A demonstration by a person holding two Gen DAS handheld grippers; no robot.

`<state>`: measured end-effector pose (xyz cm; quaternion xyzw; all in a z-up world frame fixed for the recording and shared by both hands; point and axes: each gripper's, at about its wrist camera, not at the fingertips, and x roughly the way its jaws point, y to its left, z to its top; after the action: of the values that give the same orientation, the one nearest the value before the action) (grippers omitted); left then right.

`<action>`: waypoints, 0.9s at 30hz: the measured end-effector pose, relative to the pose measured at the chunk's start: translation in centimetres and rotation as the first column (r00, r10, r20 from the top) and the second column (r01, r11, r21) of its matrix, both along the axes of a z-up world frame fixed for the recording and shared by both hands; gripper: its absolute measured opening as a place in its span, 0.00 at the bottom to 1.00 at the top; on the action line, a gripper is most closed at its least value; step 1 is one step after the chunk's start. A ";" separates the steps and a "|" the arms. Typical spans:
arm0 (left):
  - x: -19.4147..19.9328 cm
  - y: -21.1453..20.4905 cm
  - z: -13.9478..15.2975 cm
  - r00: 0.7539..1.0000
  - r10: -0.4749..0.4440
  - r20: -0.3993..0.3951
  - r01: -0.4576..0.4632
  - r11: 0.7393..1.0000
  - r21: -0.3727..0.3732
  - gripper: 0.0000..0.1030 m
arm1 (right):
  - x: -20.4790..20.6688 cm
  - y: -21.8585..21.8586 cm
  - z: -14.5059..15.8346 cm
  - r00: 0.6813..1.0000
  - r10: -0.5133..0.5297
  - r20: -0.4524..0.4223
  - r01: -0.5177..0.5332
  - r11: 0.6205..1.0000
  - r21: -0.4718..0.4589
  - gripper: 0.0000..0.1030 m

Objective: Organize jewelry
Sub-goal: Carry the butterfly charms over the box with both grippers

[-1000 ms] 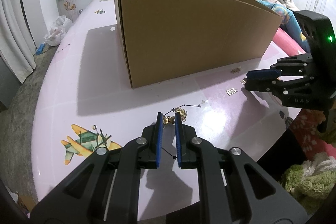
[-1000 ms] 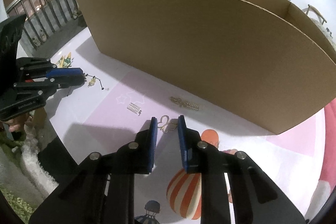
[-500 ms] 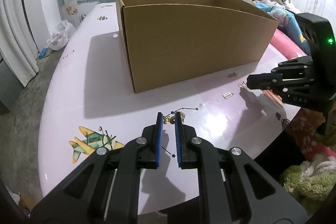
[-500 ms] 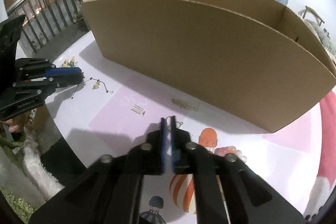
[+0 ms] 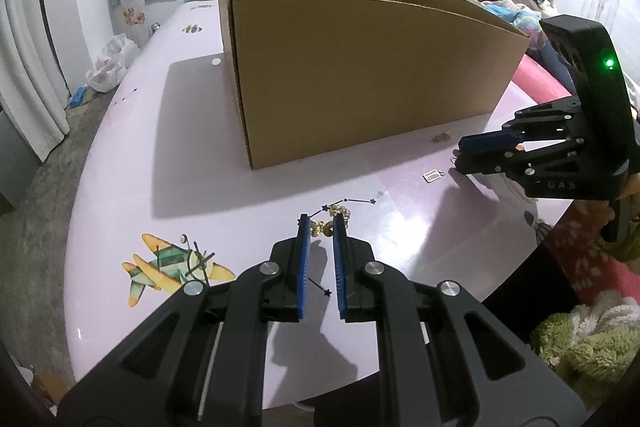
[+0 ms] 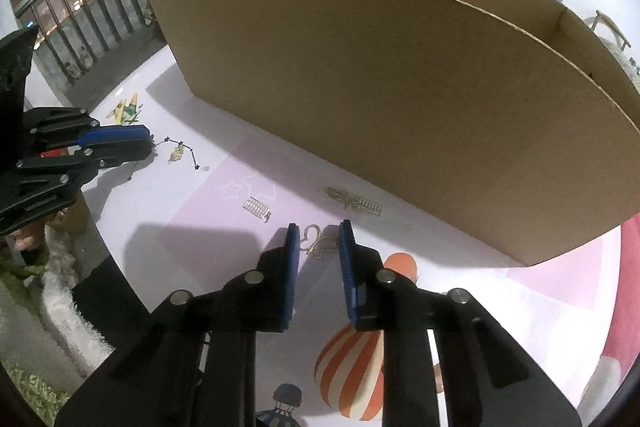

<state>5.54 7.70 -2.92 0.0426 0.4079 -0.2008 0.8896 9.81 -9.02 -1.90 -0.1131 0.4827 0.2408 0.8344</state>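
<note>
Left gripper [image 5: 321,219] jaws pinch a small gold butterfly charm [image 5: 322,228] on its thin black star chain [image 5: 352,201], low over the glossy pink tabletop [image 5: 120,167], near edge. It looks light, limp and tangle-prone. Right gripper [image 6: 319,227] jaws are opening around a flat gold wire pendant [image 6: 320,247], apart from it; I'd grip its loop.

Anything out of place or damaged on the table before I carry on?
Yes. The cardboard box has a ragged, torn top edge, and loose jewelry lies scattered on the table outside it. The black star chain trails crooked beside the gold butterfly charm between the left gripper's pads.
</note>
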 end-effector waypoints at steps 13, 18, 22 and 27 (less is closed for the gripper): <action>0.2 0.2 0.3 1.000 0.005 0.004 -0.005 1.000 0.003 0.10 | -0.6 -0.9 0.3 1.000 -0.010 0.003 0.010 1.000 0.021 0.19; -0.2 0.4 1.1 1.000 0.010 0.023 -0.010 1.000 0.005 0.10 | -1.2 -1.2 1.5 1.000 -0.014 0.025 0.013 0.999 0.033 0.19; -0.9 0.8 2.5 0.999 0.011 0.048 -0.011 1.000 0.004 0.10 | -2.2 -1.5 3.5 0.998 -0.020 0.067 0.016 0.998 0.053 0.19; -1.8 1.2 4.8 0.996 0.007 0.085 -0.005 1.000 -0.028 0.10 | -3.4 -1.9 6.8 0.990 -0.021 0.142 0.009 0.996 0.087 0.19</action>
<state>3.73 8.87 1.85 0.0377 0.3669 -0.2018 0.9073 6.40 -10.96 4.86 -0.0903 0.4119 0.2465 0.8726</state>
